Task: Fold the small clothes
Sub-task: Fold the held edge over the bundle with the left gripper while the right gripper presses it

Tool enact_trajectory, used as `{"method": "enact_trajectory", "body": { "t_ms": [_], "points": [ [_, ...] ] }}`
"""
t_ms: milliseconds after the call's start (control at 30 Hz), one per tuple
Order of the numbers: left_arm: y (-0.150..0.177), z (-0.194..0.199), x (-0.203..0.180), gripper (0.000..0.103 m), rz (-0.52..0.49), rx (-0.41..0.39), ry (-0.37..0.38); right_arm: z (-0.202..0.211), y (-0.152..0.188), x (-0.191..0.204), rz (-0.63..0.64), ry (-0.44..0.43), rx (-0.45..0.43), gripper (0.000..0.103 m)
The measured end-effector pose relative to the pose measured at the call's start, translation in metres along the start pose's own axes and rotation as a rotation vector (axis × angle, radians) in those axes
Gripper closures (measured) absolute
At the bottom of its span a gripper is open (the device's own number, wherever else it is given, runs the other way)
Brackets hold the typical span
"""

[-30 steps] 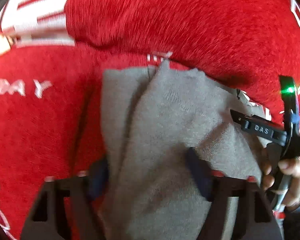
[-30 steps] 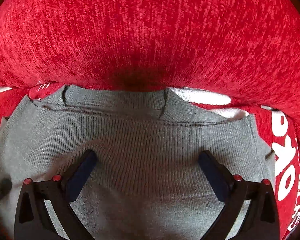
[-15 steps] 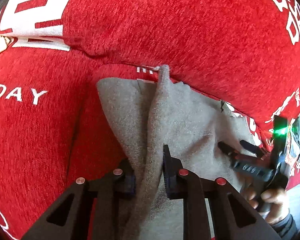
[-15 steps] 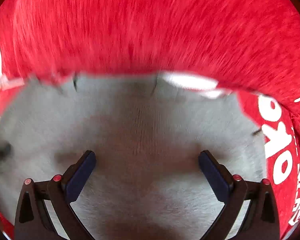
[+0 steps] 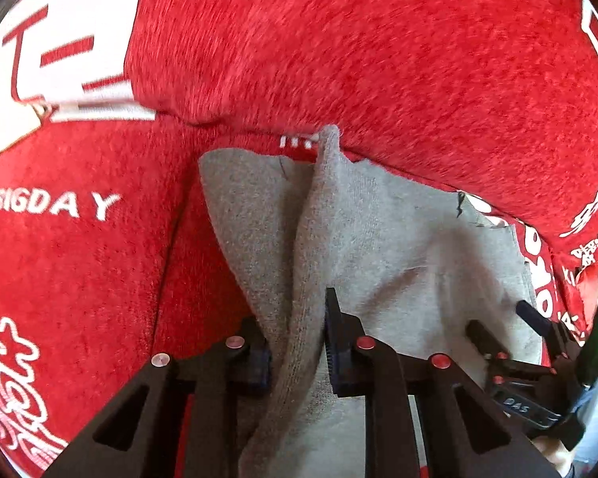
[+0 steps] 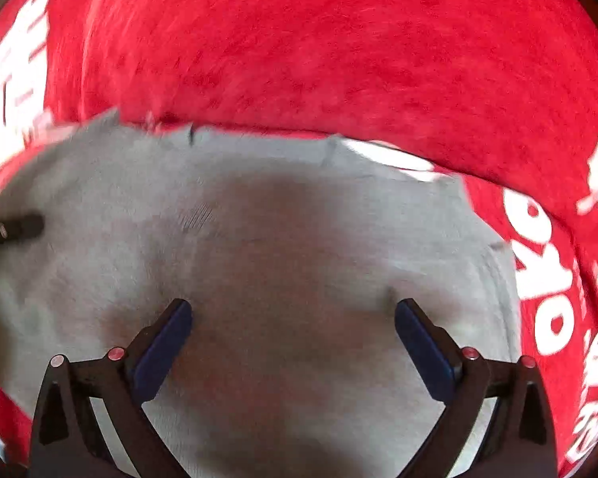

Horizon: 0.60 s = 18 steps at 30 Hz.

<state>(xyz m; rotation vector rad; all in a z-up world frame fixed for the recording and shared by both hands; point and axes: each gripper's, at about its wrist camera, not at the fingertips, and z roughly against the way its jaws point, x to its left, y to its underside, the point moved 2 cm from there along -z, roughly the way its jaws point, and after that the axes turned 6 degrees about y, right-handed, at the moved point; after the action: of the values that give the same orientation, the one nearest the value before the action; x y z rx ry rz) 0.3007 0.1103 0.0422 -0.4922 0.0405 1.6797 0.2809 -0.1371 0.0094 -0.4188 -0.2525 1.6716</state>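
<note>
- Between the left gripper's (image 5: 297, 342) fingers, a raised ridge of the grey knit sweater (image 5: 378, 247) is pinched; the fingers are almost together, gripping the fold.
- One second ago these fingers stood wide apart over the cloth; half a second ago they had already closed on the fold, and the grip looks the same now.
- Ahead of the right gripper's (image 6: 293, 318) fingers the sweater (image 6: 299, 239) lies spread flat; those fingers are spread wide with nothing between them, as in both earlier frames.
- To the right of the left fingers, the right gripper (image 5: 510, 326) sits lower and closer than half a second ago.
- Beyond both sets of fingers, a red plush sofa cover (image 5: 358, 47) with white lettering (image 5: 52, 203) lies under the sweater and rises behind it.
</note>
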Motion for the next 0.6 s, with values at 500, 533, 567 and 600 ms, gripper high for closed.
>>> {"method": "enact_trajectory", "body": {
  "t_ms": [500, 533, 567, 600],
  "points": [
    [-0.003, 0.029, -0.089, 0.082, -0.103, -0.004, -0.191, 0.014, 0.060, -0.009, -0.035, 0.021, -0.051, 0.002],
    [-0.003, 0.029, -0.095, 0.082, -0.103, -0.002, -0.198, 0.007, 0.061, -0.011, -0.018, 0.016, -0.046, 0.002],
    [-0.001, 0.029, -0.100, 0.082, -0.103, -0.001, -0.200, 0.007, 0.061, -0.010, 0.005, 0.012, -0.042, 0.002],
    [0.002, 0.029, -0.108, 0.082, -0.109, 0.000, -0.202, 0.010, 0.061, -0.009, 0.030, 0.007, -0.033, 0.002]
  ]
}}
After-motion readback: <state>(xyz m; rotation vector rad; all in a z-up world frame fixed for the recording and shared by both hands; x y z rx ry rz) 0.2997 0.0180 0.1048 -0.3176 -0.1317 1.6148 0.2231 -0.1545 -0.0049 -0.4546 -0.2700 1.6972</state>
